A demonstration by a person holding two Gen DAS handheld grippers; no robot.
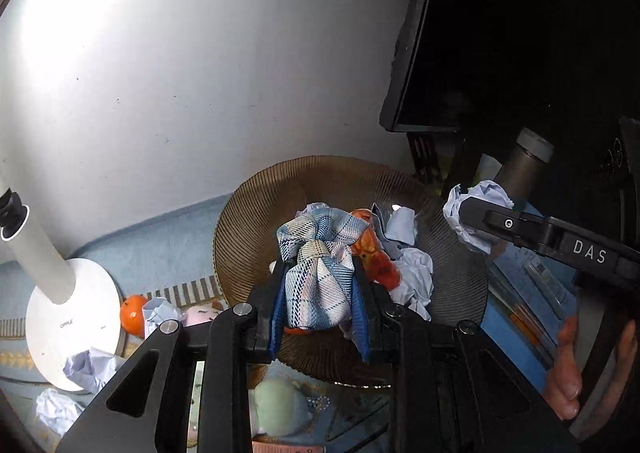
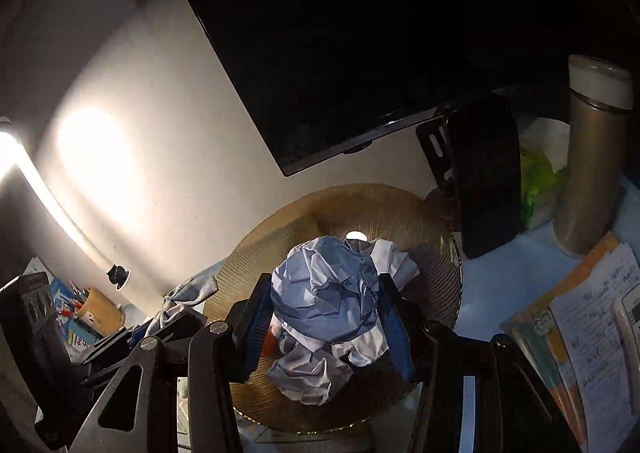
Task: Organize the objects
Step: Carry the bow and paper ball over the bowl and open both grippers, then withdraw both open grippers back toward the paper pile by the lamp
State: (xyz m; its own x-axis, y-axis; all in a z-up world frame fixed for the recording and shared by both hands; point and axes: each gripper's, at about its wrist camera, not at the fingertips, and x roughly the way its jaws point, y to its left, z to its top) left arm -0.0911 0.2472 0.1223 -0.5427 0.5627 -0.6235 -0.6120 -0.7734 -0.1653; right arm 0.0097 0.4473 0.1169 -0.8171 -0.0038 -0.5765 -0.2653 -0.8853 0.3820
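A ribbed amber glass plate (image 1: pixel 248 221) sits by the wall and holds crumpled paper balls (image 1: pixel 416 273) and orange fruit (image 1: pixel 376 257). My left gripper (image 1: pixel 318 293) is shut on a blue-and-white plaid cloth (image 1: pixel 320 265) above the plate. My right gripper (image 2: pixel 326 313) is shut on a crumpled blue paper ball (image 2: pixel 324 289) over the same plate (image 2: pixel 280 229), above more paper balls (image 2: pixel 308 373). The right gripper and its paper ball (image 1: pixel 468 213) also show at the right of the left wrist view. The cloth (image 2: pixel 188 293) shows at the left of the right wrist view.
A white lamp base (image 1: pixel 72 321) stands left, with an orange (image 1: pixel 134 313), paper balls (image 1: pixel 92 369) and small soft toys (image 1: pixel 276 405) around it. A dark monitor (image 2: pixel 360 33), a phone stand (image 2: pixel 484 173), a metal flask (image 2: pixel 592 157), papers (image 2: pixel 588 325) and a pen cup (image 2: pixel 100 309) surround the plate.
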